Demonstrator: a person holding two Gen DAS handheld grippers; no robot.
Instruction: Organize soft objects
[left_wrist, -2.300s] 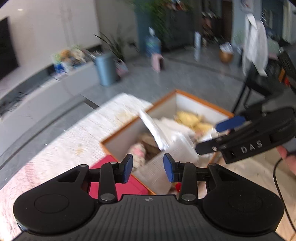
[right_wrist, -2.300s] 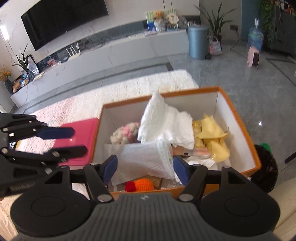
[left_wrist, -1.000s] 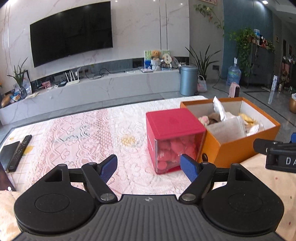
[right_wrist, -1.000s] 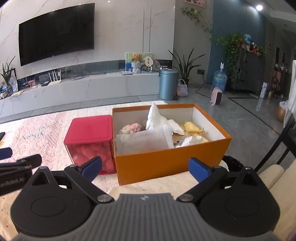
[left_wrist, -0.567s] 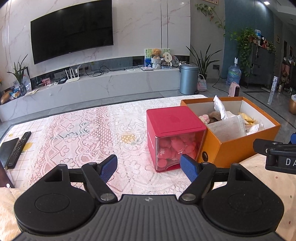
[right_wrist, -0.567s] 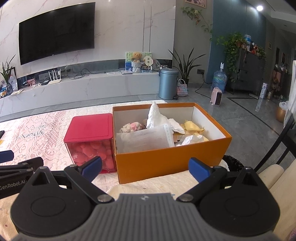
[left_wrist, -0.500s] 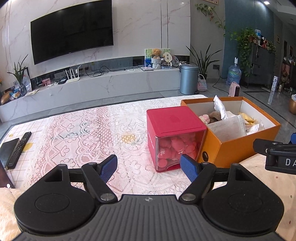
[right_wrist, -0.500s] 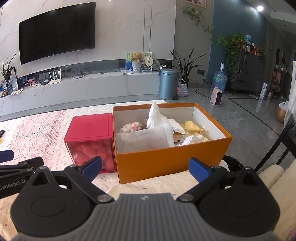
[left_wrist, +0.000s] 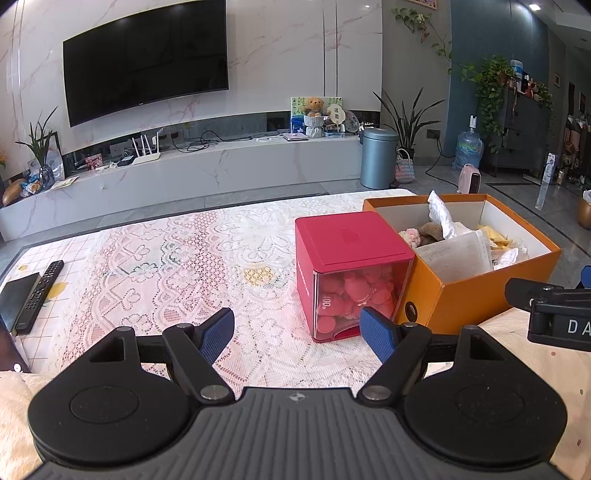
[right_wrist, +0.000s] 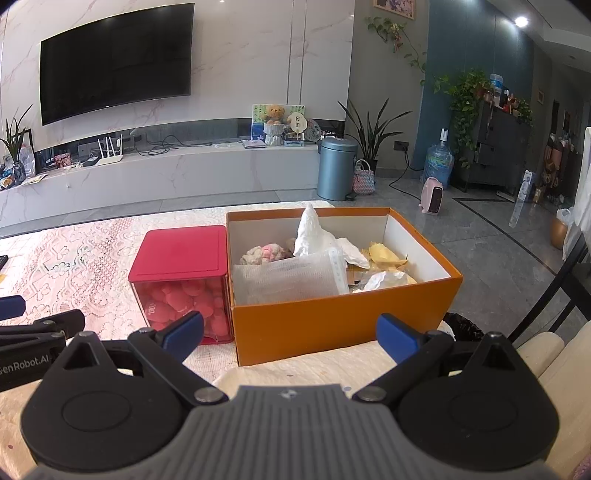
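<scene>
An open orange box (right_wrist: 343, 325) stands on the lace-covered table; it also shows in the left wrist view (left_wrist: 476, 295). It holds soft things: a white mesh pouch (right_wrist: 288, 277), a white cloth (right_wrist: 314, 232), a pink and cream plush (right_wrist: 264, 253) and yellow cloths (right_wrist: 384, 256). A red-lidded clear cube (right_wrist: 183, 273) full of pink pieces stands against its left side. My left gripper (left_wrist: 297, 334) is open and empty, short of the cube. My right gripper (right_wrist: 290, 334) is open and empty, in front of the box.
A TV remote (left_wrist: 38, 291) and a dark device (left_wrist: 16, 295) lie at the table's left edge. A cream cushion edge (right_wrist: 535, 350) is at the right. A TV wall, a low console and a grey bin (right_wrist: 336, 168) stand beyond the table.
Both grippers have pulled back from over the box to a low level stance before the table and opened wide. Over the last half second nothing has moved.
</scene>
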